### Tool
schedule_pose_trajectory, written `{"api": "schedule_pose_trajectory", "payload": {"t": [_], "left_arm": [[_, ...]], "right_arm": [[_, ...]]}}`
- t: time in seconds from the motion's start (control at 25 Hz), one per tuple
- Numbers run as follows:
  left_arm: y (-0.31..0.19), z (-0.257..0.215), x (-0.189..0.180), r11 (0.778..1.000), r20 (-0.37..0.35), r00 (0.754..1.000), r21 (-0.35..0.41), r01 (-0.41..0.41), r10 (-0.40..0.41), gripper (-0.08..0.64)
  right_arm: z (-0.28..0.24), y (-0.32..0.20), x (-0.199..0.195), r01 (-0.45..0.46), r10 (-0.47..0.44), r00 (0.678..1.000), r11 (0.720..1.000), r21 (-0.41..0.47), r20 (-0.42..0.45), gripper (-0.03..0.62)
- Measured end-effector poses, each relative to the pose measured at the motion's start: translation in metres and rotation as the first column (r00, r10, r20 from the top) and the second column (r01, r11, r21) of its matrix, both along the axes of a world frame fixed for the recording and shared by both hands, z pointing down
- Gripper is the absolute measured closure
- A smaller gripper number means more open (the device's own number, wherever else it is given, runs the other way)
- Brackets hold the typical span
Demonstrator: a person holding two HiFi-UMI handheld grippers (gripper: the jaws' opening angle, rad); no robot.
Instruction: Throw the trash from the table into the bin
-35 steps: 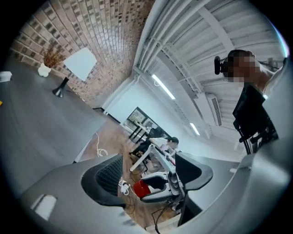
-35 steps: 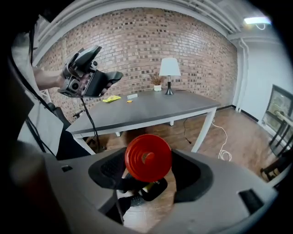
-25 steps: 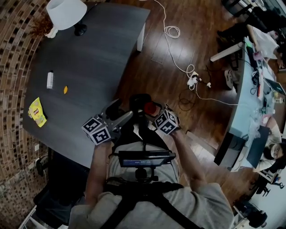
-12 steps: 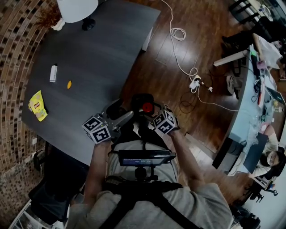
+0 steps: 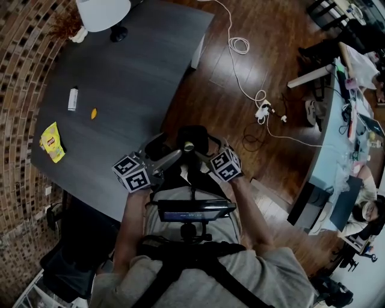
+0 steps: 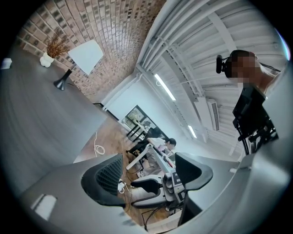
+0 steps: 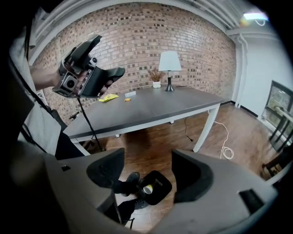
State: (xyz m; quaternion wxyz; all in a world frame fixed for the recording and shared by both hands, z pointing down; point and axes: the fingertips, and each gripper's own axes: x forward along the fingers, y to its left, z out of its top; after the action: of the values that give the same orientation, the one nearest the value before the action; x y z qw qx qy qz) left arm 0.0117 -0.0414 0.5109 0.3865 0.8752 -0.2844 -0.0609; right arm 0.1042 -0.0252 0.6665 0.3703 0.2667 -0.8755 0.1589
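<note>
Over the bin: right gripper (image 7: 146, 167) tilts down with its jaws wide apart and nothing between them; the bin (image 7: 158, 185) shows through the gap, on the floor.
Bin: black, beside the person's shoe, just off the table's near edge; one pale round piece (image 7: 147, 189) lies inside.
Left gripper (image 6: 149, 169): about level, jaws apart, empty; only the room beyond shows between them.
Table (image 5: 132, 72): three pieces of trash remain, a yellow packet (image 5: 52, 142), a white tube (image 5: 73, 98) and an orange scrap (image 5: 94, 113). All lie toward the brick-wall side, well apart from both grippers.
Lamp (image 5: 103, 12): at the far end; not trash.
Step (judged): the drop into the bin looks complete, and the fetch of the next piece is not yet begun.
Next move (judged): carry an open gripper from the bin across to the wall side of the table and set its jaws astride one piece. The packet lies flat and calls for a low, edge-on pinch. The scrap is small and calls for careful centring.
</note>
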Motion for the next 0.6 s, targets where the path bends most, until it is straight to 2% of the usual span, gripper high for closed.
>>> {"api": "schedule_pose_trajectory", "payload": {"t": [0.44,0.52,0.6], "left_arm": [[0.009,-0.012,0.023,0.999,0.018,0.999,0.032,-0.029,0.029,0.212],[0.011,-0.015,0.028,0.999,0.024,0.999,0.039,-0.034,0.033,0.212],[0.013,-0.016,0.033,0.998,0.030,0.999,0.047,-0.037,0.036,0.212]], "right_arm": [[-0.041,0.001,0.019,-0.081,0.072,0.983,0.996,0.048,0.171,0.291],[-0.047,0.000,0.026,-0.092,0.079,0.980,0.994,0.064,0.183,0.291],[-0.051,-0.001,0.033,-0.104,0.087,0.978,0.992,0.078,0.191,0.321]]}}
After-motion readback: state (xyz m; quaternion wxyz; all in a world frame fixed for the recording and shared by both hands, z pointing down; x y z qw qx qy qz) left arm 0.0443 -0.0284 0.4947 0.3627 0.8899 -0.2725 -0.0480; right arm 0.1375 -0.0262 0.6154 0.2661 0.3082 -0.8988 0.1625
